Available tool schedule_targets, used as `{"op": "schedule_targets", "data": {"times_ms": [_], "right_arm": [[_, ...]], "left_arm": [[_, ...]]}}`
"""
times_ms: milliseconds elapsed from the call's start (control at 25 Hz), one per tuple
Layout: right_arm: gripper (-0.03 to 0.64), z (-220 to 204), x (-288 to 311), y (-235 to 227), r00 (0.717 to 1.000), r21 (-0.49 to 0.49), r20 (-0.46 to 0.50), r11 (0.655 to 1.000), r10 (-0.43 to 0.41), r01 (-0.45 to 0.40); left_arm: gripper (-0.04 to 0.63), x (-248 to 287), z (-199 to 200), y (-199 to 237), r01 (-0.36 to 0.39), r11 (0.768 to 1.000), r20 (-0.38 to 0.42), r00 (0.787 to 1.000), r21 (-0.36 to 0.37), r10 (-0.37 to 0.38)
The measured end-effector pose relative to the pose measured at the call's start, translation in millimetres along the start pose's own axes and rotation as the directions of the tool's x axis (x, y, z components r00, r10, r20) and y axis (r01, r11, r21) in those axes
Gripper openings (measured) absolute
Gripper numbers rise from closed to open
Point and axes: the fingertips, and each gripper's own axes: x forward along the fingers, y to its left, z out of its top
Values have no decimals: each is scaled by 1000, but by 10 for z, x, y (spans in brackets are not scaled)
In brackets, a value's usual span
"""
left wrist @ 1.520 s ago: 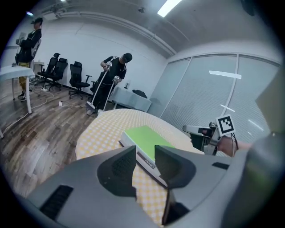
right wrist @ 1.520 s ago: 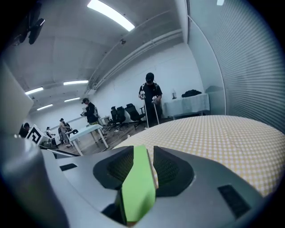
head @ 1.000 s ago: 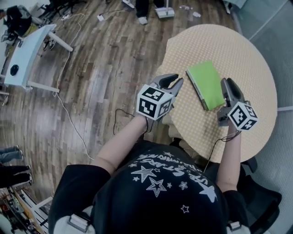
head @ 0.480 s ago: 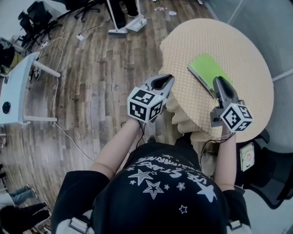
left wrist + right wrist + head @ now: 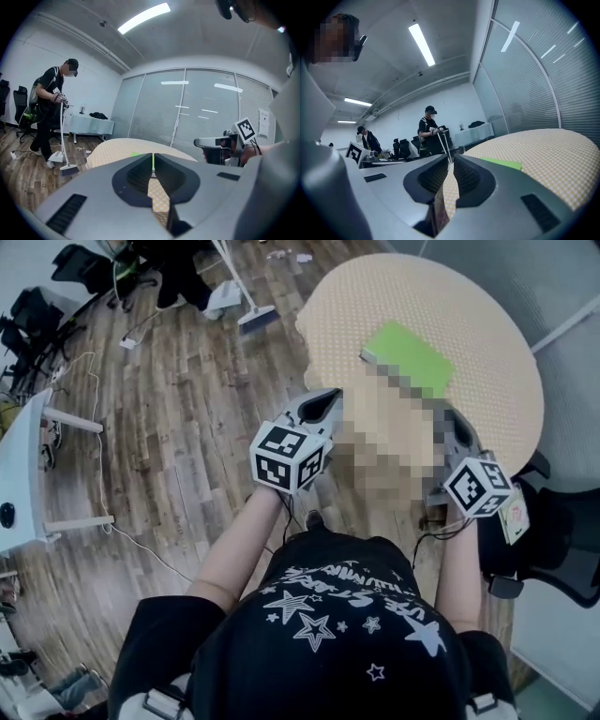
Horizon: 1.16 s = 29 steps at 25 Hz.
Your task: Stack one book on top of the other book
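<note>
1 green book (image 5: pixel 408 357) beyond both (untouched); left gripper (image 5: pixel 153 164) clenched empty, right gripper (image 5: pixel 450 162) closing, empty.

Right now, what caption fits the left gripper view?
Left gripper, jaws shut and empty, facing the green book on the round table.

Green book (image 5: pixel 409 359) — flat on round table (image 5: pixel 487 306)

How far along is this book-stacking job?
Probably near done. One green book lies flat on the round table; whether the second book is under it I can't tell. Nothing is in hand: the left gripper is shut and empty, the right gripper is closing its jaws on nothing, both clear of the book. No loose book shows left to stack.
</note>
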Motion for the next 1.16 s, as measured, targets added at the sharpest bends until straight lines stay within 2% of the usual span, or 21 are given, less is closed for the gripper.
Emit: {"op": "schedule_targets", "data": {"times_ms": [200, 440, 1160], "right_arm": [[41, -38, -208, -19, 1000, 12, -5, 1000, 6, -6], [35, -87, -503, -64, 999, -22, -33, 999, 29, -30], [32, -296, -1580, -153, 989, -49, -69, 990, 128, -132]], "left_arm": [[18, -13, -53, -268, 7, 1000, 0, 1000, 13, -7], [18, -4, -68, -703, 6, 999, 3, 1000, 41, -6], [18, -242, -343, -1818, -66, 995, 11, 998, 70, 65]]}}
